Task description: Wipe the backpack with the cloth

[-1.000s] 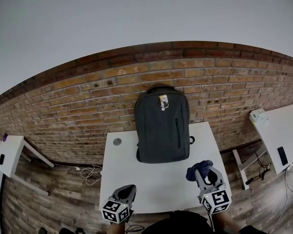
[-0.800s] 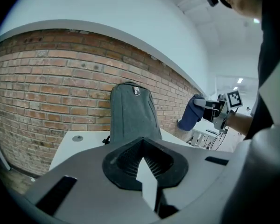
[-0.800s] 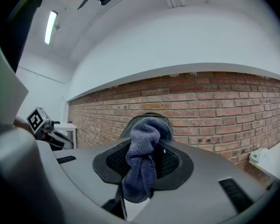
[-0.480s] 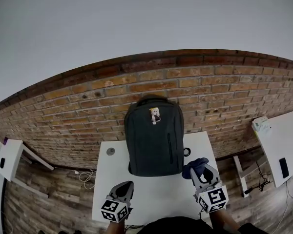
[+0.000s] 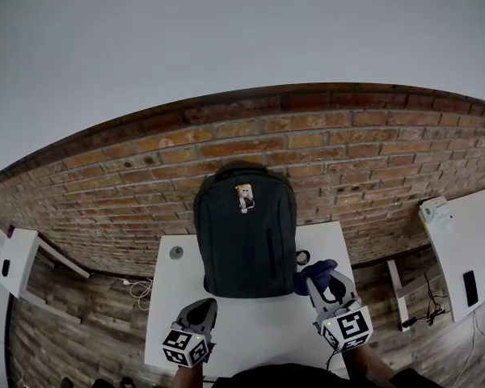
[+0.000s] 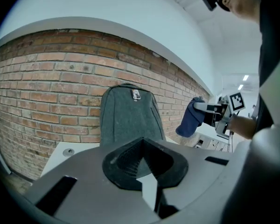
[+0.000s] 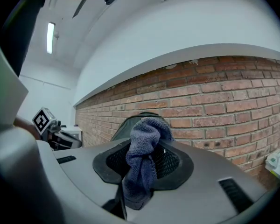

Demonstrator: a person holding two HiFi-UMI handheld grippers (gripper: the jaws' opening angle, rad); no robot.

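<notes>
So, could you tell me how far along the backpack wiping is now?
Done: the right gripper is shut on the blue cloth. In hand: the cloth is raised beside the backpack; contact is unclear. Remaining: the wiping itself. The left gripper is shut, empty, over the table.

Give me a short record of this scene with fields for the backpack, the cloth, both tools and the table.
backpack: dark grey, upright on the table, brick wall behind
cloth: blue, bunched, held in the right tool
right tool: shut on the cloth, right of the backpack, seemingly not touching it
left tool: shut, empty, near the table's front edge
table: white
</notes>
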